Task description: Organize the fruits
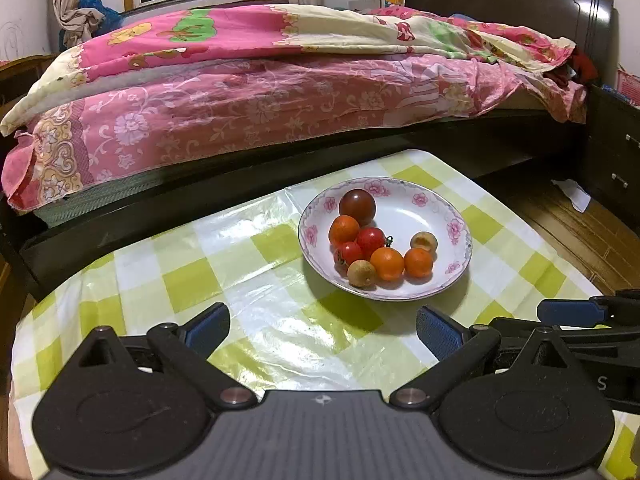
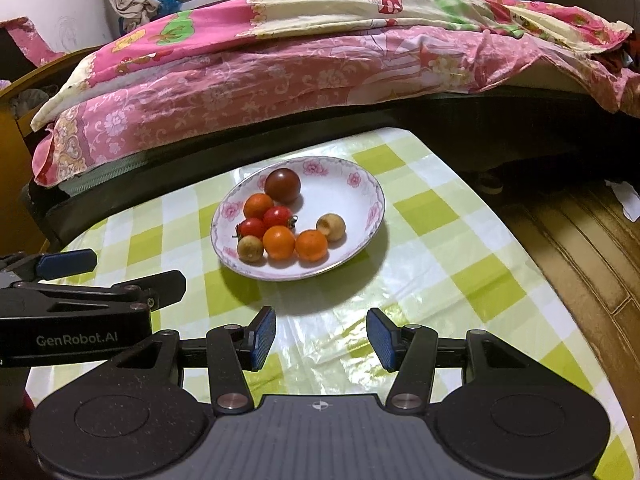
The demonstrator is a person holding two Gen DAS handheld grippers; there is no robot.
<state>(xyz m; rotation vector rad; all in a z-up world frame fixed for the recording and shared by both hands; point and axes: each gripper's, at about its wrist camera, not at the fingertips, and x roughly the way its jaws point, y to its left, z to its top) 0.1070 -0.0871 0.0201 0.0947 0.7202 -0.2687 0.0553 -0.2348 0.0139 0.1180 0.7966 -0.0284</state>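
1. The plate (image 1: 460,258) sits on the tabletop (image 1: 256,276) with all the fruit in it: a dark tomato (image 1: 357,205) at the plate's far side, oranges, red tomatoes and two brownish fruits bunched nearer.
2. The left claw (image 1: 322,330) is spread and empty, short of the plate's near rim.
3. The right claw (image 2: 322,338) is partly spread, also empty, short of that rim.
4. Risk: the fruits touch, so a pick in the cluster could nudge neighbours over the shallow rim.
5. Risk: round, smooth fruit may squirt from the pads.
6. Risk: the claws, close together, could collide.
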